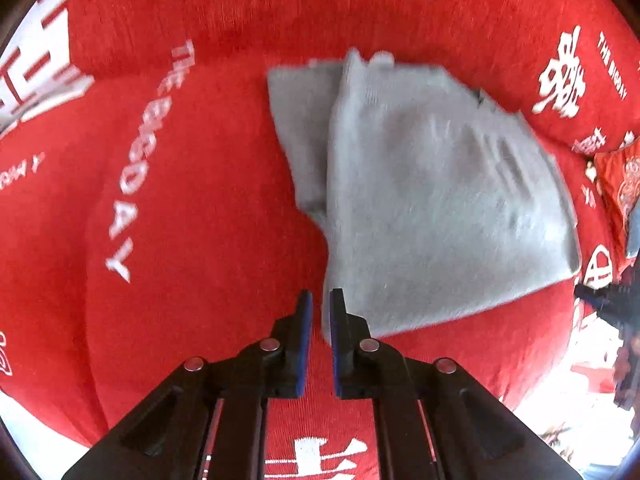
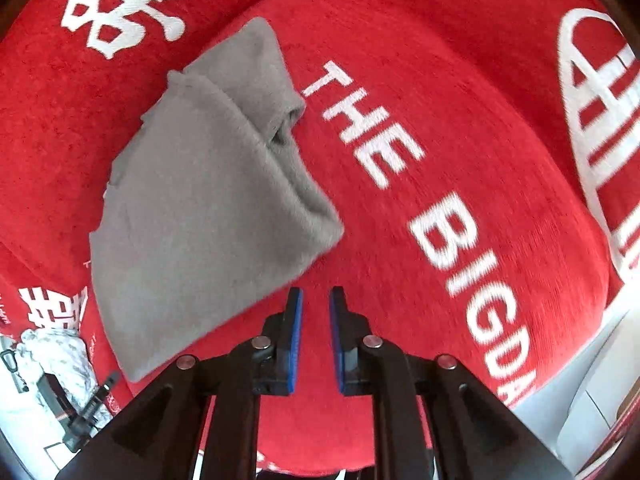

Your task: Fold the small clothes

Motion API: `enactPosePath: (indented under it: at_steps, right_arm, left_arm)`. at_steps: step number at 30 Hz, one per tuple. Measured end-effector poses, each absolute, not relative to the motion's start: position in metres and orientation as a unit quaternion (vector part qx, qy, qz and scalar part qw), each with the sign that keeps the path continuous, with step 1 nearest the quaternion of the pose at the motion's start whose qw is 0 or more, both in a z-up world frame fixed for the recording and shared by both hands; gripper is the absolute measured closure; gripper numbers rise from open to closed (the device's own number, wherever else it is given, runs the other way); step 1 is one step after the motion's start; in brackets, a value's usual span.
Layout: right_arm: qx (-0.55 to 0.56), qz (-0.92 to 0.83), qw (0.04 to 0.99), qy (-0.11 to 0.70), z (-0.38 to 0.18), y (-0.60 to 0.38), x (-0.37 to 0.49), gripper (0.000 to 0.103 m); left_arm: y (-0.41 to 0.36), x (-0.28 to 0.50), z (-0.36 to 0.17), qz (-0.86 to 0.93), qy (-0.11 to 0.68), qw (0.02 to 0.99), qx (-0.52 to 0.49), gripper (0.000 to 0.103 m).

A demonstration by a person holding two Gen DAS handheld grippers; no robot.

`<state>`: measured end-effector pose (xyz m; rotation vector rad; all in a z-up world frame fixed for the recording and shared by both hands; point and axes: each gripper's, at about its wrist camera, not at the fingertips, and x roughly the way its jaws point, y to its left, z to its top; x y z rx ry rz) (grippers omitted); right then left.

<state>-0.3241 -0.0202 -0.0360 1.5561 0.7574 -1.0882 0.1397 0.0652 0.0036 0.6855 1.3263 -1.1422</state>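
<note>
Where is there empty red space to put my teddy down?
Bare red cover lies right of the grey folded cloth, around the white words, and in the left view, left of the cloth. The left edge is crowded with white crumpled stuff.

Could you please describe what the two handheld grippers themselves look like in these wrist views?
The left gripper and right gripper look alike: black angular plastic frames, two flat black fingers lined with blue pads, and round silver pivot pins on the linkages. No cables, hands or sleeves are visible.
</note>
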Motion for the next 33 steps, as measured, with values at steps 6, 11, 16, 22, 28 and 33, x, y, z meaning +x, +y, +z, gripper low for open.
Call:
enactPosePath:
  at_steps: [6, 11, 16, 22, 28, 33]
  right_arm:
    - [0.608, -0.455, 0.562, 0.327, -0.01, -0.017, -0.286, 0.088]
    - [0.573, -0.414, 0.616, 0.347, -0.006, -0.042, -0.224, 0.088]
    - [0.55, -0.391, 0.642, 0.365, -0.018, -0.072, -0.17, 0.088]
    - [0.563, -0.386, 0.63, 0.37, -0.041, -0.085, -0.162, 0.089]
    - [0.57, -0.392, 0.622, 0.366, -0.037, -0.085, -0.175, 0.089]
    - [0.574, -0.394, 0.615, 0.371, -0.031, -0.08, -0.181, 0.088]
  left_arm:
    - [0.01, 0.148, 0.018, -0.514, 0.532, 0.607, 0.29, 0.094]
    - [-0.041, 0.15, -0.002, -0.516, 0.527, 0.611, 0.288, 0.094]
    - [-0.062, 0.154, -0.032, -0.491, 0.53, 0.617, 0.312, 0.094]
    - [-0.049, 0.175, -0.044, -0.479, 0.561, 0.609, 0.293, 0.094]
    - [-0.042, 0.171, -0.038, -0.479, 0.554, 0.608, 0.308, 0.094]
    - [-0.034, 0.174, -0.037, -0.472, 0.562, 0.609, 0.302, 0.094]
